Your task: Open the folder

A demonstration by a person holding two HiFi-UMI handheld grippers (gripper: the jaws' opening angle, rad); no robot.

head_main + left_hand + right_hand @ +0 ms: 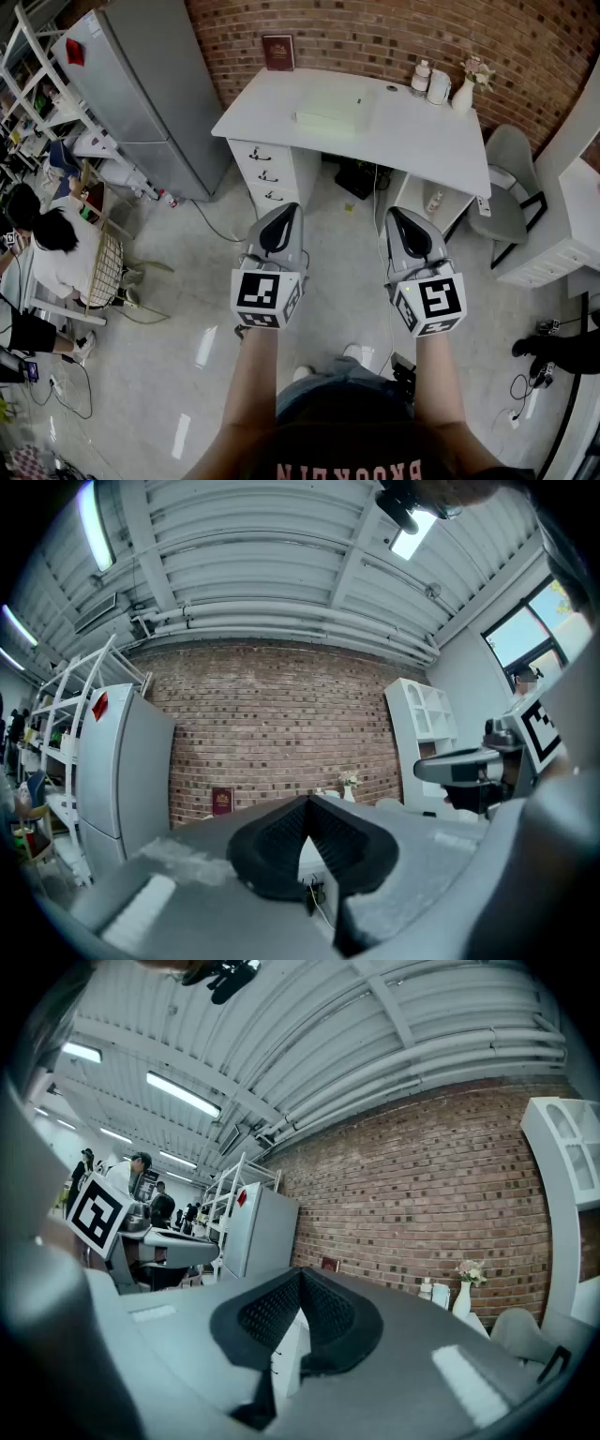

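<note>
A pale green folder (pixel 333 111) lies flat and closed on the white desk (pixel 422 141) against the brick wall. I stand well back from the desk and hold both grippers level, pointing towards it. My left gripper (pixel 285 209) is shut with nothing between its pads, and its jaws meet tip to tip in the left gripper view (pixel 307 800). My right gripper (pixel 394 213) is shut and empty too, its tips touching in the right gripper view (pixel 300 1272). Both are far short of the folder. The jaws hide the folder in both gripper views.
A dark red book (pixel 277 52) leans on the wall at the desk's back. White jars (pixel 429 84) and a flower vase (pixel 464 92) stand at its right end. A grey chair (pixel 511 187) is right of the desk, a grey fridge (pixel 141 94) left. People sit far left (pixel 56 248).
</note>
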